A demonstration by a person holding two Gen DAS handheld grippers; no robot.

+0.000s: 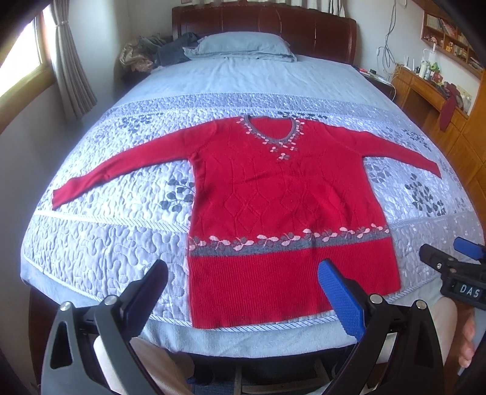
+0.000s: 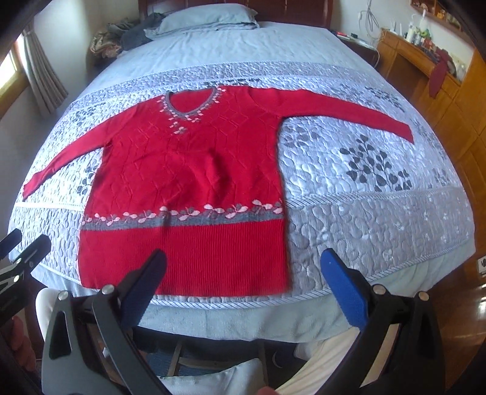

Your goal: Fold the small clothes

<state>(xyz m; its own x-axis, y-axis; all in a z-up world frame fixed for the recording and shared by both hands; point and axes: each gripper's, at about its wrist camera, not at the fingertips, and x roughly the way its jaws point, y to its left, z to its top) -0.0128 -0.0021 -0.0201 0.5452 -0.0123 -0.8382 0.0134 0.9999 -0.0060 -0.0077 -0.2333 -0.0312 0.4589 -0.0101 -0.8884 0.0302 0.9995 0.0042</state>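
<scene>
So there's one red knitted sweater [image 1: 273, 194] laid flat, front up, on the quilted pale blue-grey bedspread [image 1: 115, 243] of a bed with a dark wooden headboard [image 1: 264, 24]. Both sleeves are stretched straight out to the sides, and the hem sits right at the foot edge of the bed, nearest the cameras. The knit has a raised diamond cable pattern across the chest, chunky ribbing along the bottom, and a grey band with pink leaf shapes running across just above the ribbing. Same grey-and-pink trim goes round the V-shaped neckline. The bedspread is puffy stitched stuff with dark grey leaf prints and a twisted cord edge.

The left claw [image 1: 243, 282] hangs over the hem with its two fingers spread wide, nothing between them. One finger shows a blue textured pad [image 1: 340, 300], the other looks dark from this side. The right claw [image 2: 243, 273] is the same deal: two fingers wide apart, empty, hovering over the sweater's lower right corner and the bedspread beside it.

One light blue pillow [image 1: 243, 45] sits at the head of the bed, with a heap of dark crumpled clothes [image 1: 158, 51] just beside it. A wooden desk [image 1: 425, 88] stands off to the right.
</scene>
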